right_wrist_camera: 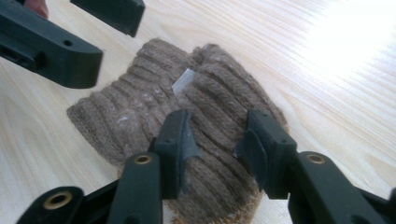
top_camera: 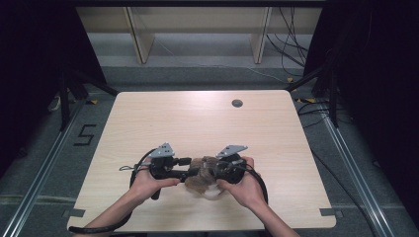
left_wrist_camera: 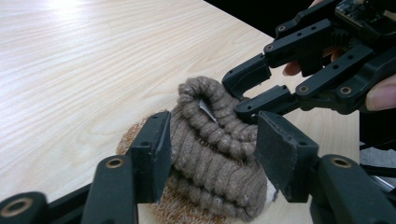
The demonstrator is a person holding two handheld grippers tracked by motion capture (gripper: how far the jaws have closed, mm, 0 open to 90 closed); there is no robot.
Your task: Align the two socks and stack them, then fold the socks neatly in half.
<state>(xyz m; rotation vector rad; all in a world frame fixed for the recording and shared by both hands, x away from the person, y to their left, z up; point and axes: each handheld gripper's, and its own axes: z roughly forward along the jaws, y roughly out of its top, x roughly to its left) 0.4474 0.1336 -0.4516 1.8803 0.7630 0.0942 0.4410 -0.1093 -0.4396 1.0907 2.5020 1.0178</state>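
Note:
A brown ribbed knitted piece (top_camera: pixel 200 174) lies bunched on the wooden table (top_camera: pixel 197 118) near its front edge, between both hands. A small white tag (left_wrist_camera: pixel 205 109) (right_wrist_camera: pixel 183 80) sticks out of its folded cuff. A lighter tan knit layer (left_wrist_camera: pixel 135 136) shows under it. My left gripper (top_camera: pixel 189 168) (left_wrist_camera: pixel 215 127) is open, its jaws standing on either side of the knitted piece (left_wrist_camera: pixel 210 158). My right gripper (top_camera: pixel 213 170) (right_wrist_camera: pixel 215 128) is shut on a ridge of the knitted piece (right_wrist_camera: pixel 140 102). In the left gripper view, the right gripper (left_wrist_camera: pixel 239 91) pinches the cuff's rim.
A round dark cable hole (top_camera: pixel 237 103) sits at the table's far right. Wooden shelf legs (top_camera: pixel 141 42) stand on the floor beyond the table. Cables trail from both grippers over the front edge. Bare tabletop stretches to the back and to both sides.

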